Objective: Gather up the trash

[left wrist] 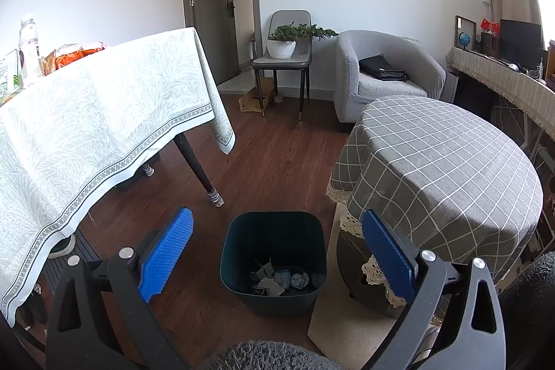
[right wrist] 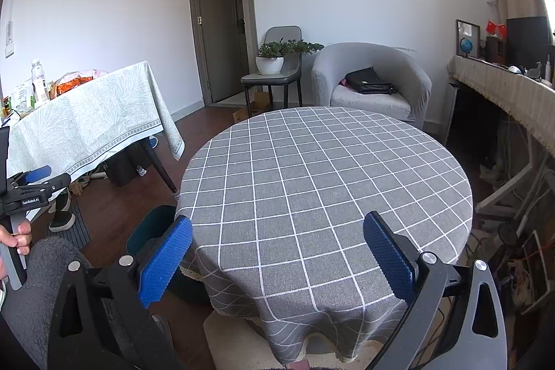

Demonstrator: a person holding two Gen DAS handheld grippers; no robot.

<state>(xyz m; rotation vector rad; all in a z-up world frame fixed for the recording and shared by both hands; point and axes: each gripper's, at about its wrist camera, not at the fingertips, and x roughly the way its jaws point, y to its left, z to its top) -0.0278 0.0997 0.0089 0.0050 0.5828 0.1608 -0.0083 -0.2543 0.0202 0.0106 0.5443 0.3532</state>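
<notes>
A dark teal trash bin stands on the wooden floor beside the round table. Inside it lie crumpled paper scraps and a grey paper ball. My left gripper is open and empty, held above and in front of the bin. My right gripper is open and empty over the near edge of the round table with the grey checked cloth. Part of the bin shows at the table's left in the right wrist view. The left gripper also shows there at the far left, in a hand.
A rectangular table with a pale patterned cloth stands at the left, with a bottle and snack packs on it. A grey armchair, a chair with a potted plant and a long sideboard stand behind.
</notes>
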